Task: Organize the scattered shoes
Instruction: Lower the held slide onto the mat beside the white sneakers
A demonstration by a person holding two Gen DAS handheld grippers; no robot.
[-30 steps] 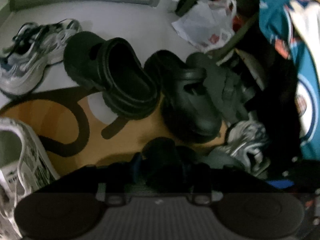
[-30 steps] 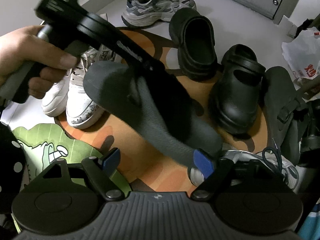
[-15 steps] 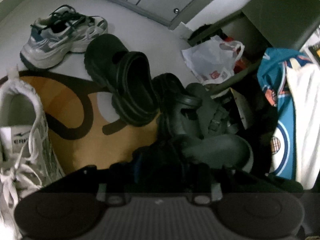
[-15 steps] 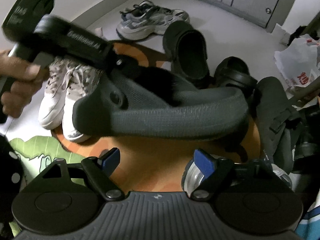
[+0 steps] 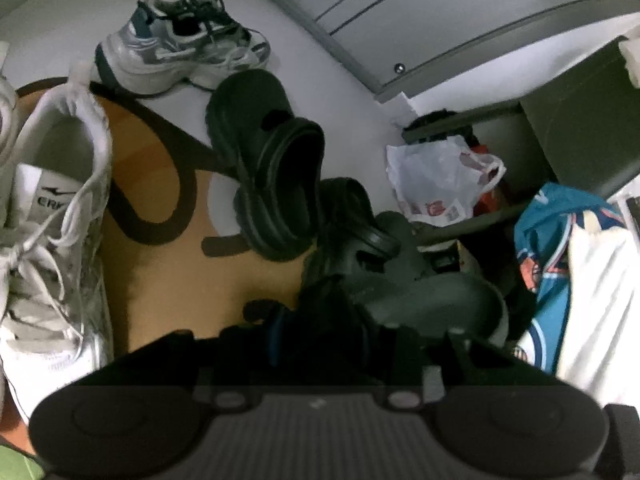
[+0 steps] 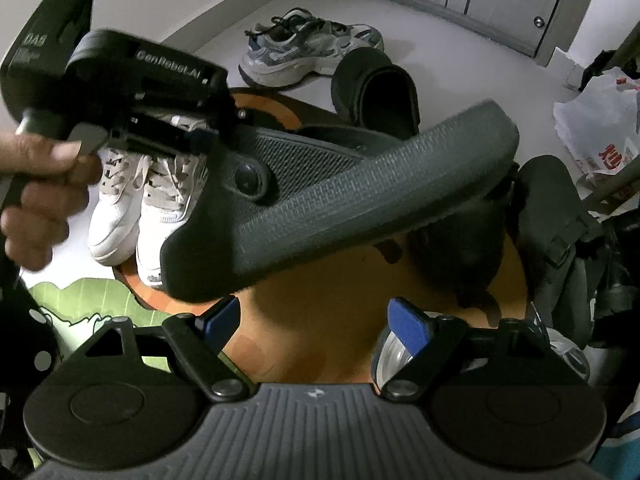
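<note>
Your left gripper (image 6: 208,136) is clamped on the heel end of a dark grey sandal (image 6: 360,196), fingers (image 6: 188,138) pressed on its back rim. From the right wrist view the sandal hangs in the air above the orange mat (image 6: 340,320), sole side facing the camera, toe tilted up and pointing away to the right. In the left wrist view the same sandal (image 5: 424,300) shows just past the dark finger area, over the mat's right edge. Your left hand (image 6: 36,200) wraps the handle at the left of the frame.

Your right gripper (image 6: 316,320) is released: blue pads (image 6: 408,322) stand wide apart with nothing between them, hovering over the near part of the mat, below the held sandal.

Places relative to the mat:
- White sneaker pair (image 6: 148,196) on its left edge, side by side, toes toward the camera in the right wrist view.
- Black clog (image 5: 272,176) on its far edge, half off onto the pale floor (image 5: 328,80).
- Second black clog (image 5: 352,220) just right of the first, on the mat's right side, touching it or nearly so; cannot tell which.
- Grey-blue running shoe (image 5: 180,48) beyond the far edge, on the floor, on its own.
- Another dark grey sandal (image 6: 560,216) at the right edge, against the clutter.
- White plastic bag (image 5: 440,184) further right and beyond.
- Green mat (image 6: 92,312) just off the near-left corner.
</note>
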